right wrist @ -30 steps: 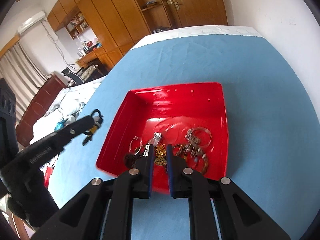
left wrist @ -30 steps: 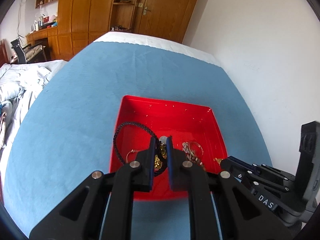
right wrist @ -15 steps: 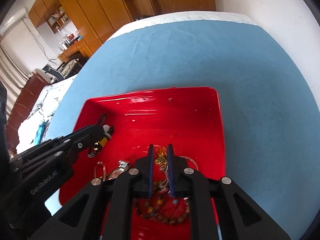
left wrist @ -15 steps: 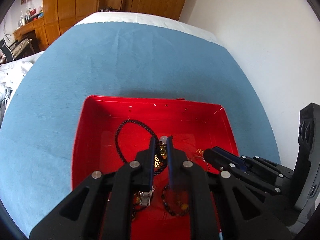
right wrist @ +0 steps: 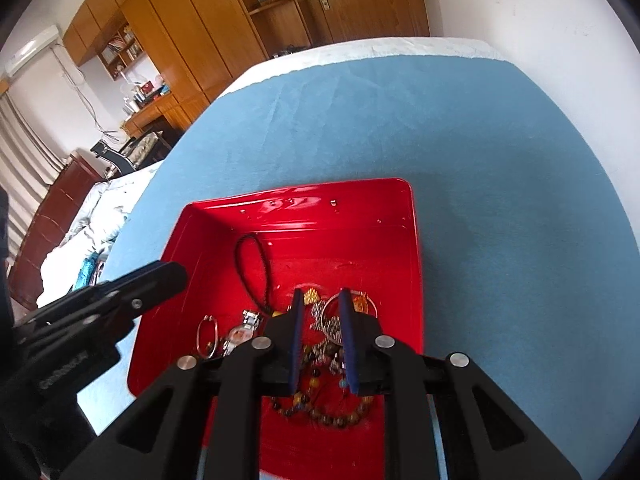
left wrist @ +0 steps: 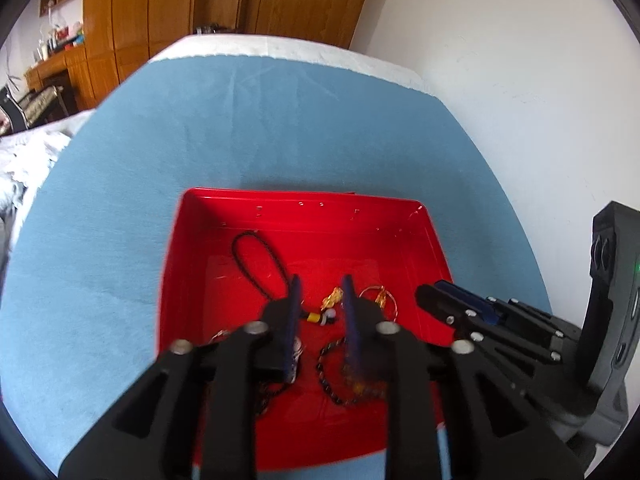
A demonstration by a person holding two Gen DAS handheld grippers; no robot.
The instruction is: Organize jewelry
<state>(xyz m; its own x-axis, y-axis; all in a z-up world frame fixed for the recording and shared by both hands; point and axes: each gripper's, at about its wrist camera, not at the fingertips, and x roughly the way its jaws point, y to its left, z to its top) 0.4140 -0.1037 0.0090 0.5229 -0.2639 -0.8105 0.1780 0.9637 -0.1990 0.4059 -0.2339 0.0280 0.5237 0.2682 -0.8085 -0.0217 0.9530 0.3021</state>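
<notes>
Left side: the left gripper [left wrist: 320, 300] hangs over the red tray [left wrist: 304, 200] with its jaws opening and nothing pressed between them; a small yellow and white charm [left wrist: 320, 317] lies on the tray floor in the gap. A black cord loop [left wrist: 256, 258] lies toward the tray's far left part.

Centre: all jewelry on view sits inside the tray, heaped at its near half: a watch [right wrist: 242, 330], a small ring [right wrist: 208, 336], a bead bracelet [right wrist: 324, 416] and a silver hoop [right wrist: 348, 316]. None lies on the blue cloth [right wrist: 500, 200]. Judged from this, gathering looks done, while sorting the heap apart appears outstanding.

Right side: the right gripper [right wrist: 322, 312] is over the hoop and beads, jaws opening, gripping nothing.

Clearance: the far half of the tray is nearly bare. The two grippers stand near each other; the tray walls bound sideways travel, and a white wall [left wrist: 520, 80] borders the cloth on the right
</notes>
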